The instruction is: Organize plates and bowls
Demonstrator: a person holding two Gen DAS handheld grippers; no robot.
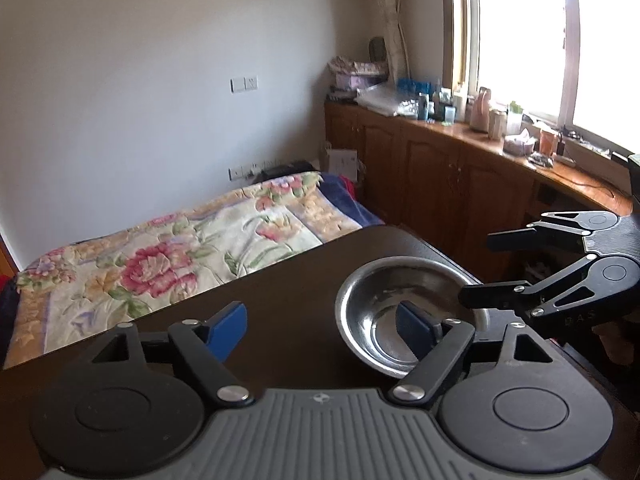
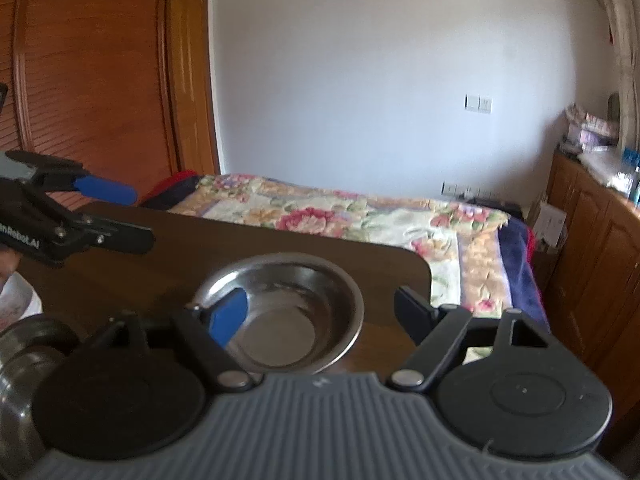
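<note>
1. While both grippers hover over the dark tabletop [image 1: 280, 280], a steel bowl [image 1: 404, 312] sits upright near its far right corner, just short of the rounded edge.
2. The left gripper [image 1: 320, 322] has its jaws wide apart; its right blue pad shows in front of the bowl's near rim, and whether it touches cannot be told.
3. The right gripper [image 2: 320, 312] also has its jaws apart, straddling the same bowl [image 2: 288, 308], one finger over the bowl's left side and one past its right rim.
4. Near the left edge, in the right wrist view, stacked steel dishes [image 2: 20, 364] are partly visible.
5. Beyond the far edge lies a bed with a floral blanket [image 2: 360, 216].
</note>
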